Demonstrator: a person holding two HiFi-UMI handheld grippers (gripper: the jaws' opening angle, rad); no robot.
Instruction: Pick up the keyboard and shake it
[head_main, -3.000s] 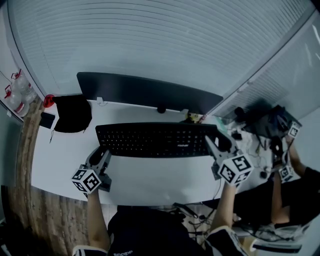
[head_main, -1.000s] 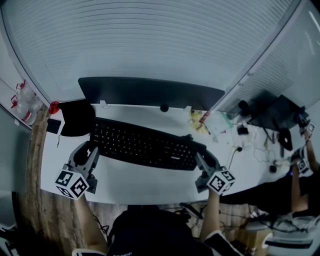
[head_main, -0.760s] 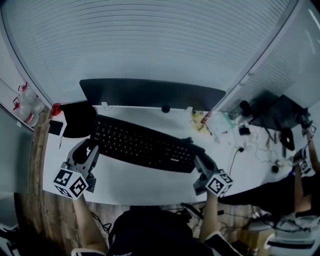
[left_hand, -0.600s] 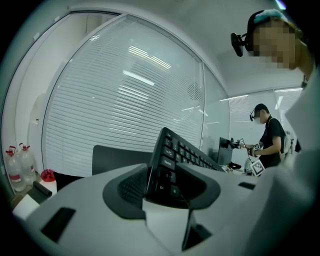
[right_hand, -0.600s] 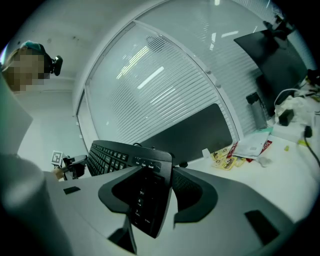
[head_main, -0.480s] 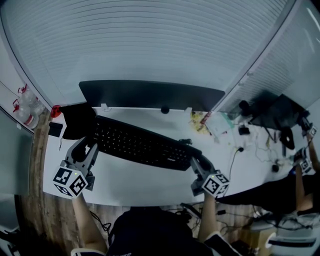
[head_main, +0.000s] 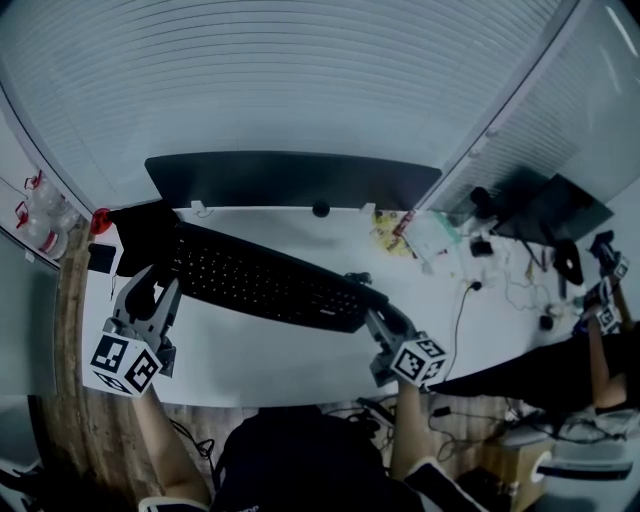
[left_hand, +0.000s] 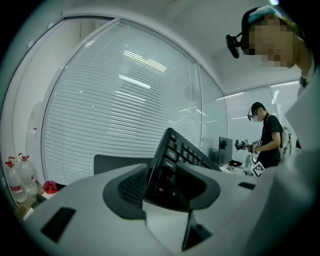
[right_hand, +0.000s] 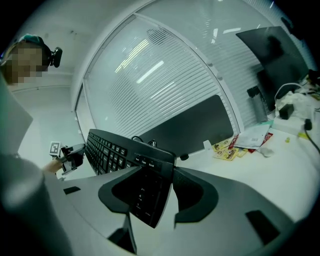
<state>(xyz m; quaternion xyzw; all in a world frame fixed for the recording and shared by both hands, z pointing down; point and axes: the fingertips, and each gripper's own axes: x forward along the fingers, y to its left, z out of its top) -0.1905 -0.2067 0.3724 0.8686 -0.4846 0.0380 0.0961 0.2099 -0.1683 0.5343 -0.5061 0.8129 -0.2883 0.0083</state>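
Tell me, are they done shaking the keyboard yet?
Picking up looks done: the left gripper and right gripper each clamp one end of the keyboard, and it is off the desk. In hand: it hangs tilted, its left end higher, so a shake seems under way. Left: finishing the shake; I can't tell how much remains.

Monitor (head_main: 290, 178) along desk (head_main: 270, 362) back edge, blinds (head_main: 300, 70) behind. Bottles (head_main: 30, 215) far left. Packets (head_main: 388, 222) at right, person (head_main: 600, 360) beyond

The keyboard (head_main: 265, 285) is matt black plastic, the desk (head_main: 290, 365) smooth white, the floor (head_main: 60, 420) grained wood.
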